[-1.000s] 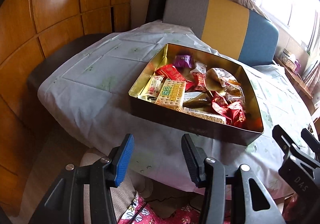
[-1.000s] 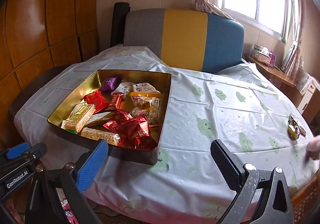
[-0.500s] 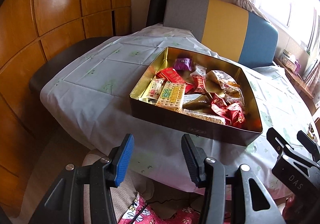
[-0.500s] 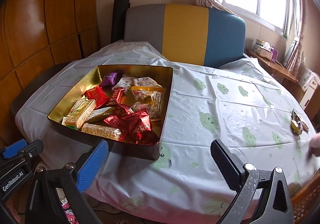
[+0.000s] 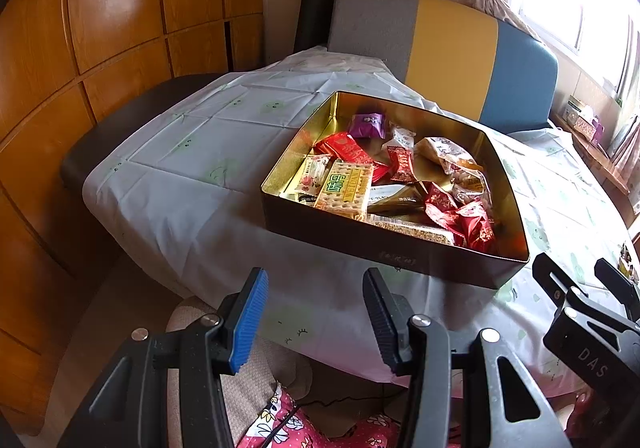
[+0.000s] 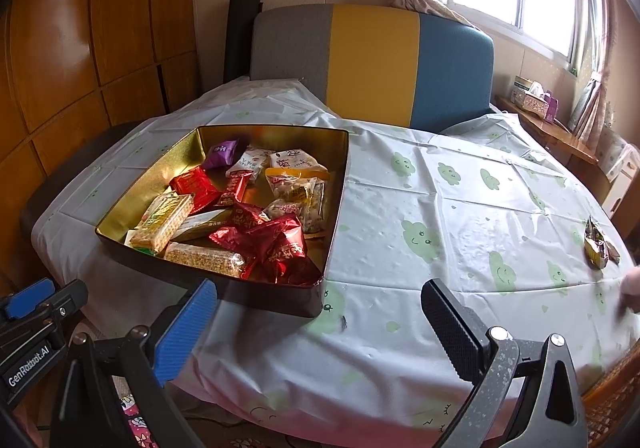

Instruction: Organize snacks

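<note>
Nearest in, the left gripper [image 5: 312,312] hangs off the table's near edge, jaws apart, nothing between them. The right gripper [image 6: 320,324] hovers over the same edge, jaws spread wide and empty. On the tablecloth [image 6: 440,208] just beyond, toward the left side, sits the gold-lined tin [image 6: 336,208], packed with snacks [image 6: 256,224]. One loose wrapper [image 6: 596,248] lies by the right edge. Behind the table stands the grey, yellow and blue sofa [image 6: 372,60].
</note>
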A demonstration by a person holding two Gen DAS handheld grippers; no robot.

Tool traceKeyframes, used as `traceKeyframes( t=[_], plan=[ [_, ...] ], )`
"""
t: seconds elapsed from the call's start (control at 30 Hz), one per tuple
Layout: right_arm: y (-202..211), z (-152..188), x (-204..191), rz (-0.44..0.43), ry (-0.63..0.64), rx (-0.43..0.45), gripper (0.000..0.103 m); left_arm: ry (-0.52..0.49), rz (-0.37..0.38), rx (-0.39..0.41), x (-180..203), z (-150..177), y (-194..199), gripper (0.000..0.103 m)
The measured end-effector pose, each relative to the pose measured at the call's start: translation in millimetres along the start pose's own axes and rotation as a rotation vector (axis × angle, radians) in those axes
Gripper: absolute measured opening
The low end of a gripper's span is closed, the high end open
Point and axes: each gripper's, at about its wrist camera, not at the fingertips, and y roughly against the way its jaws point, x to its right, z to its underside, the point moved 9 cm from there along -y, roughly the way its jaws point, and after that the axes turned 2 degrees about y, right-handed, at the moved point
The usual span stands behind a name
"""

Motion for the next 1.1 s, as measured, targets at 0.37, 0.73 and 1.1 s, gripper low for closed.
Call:
traceKeyframes(
  t=[0.37, 0.73, 1.1],
  plan=[
    [-2.9, 2.3, -0.6, 0.0, -0.006, -0.012, 0.103, -0.008, -0.004, -0.014, 0.3, 2.6, -2.7, 0.05],
    [-5.9, 3.8, -2.3, -0.002, -0.002, -0.021, 0.103, -0.004, -0.015, -0.01, -2.0, 3.4, -3.3, 0.05],
    [-8.9, 3.9, -0.9, -0.003, -0.009, -0.026, 0.103, -0.005, -0.02, -0.002, -3.1, 2.7, -3.5, 0.05]
  ],
)
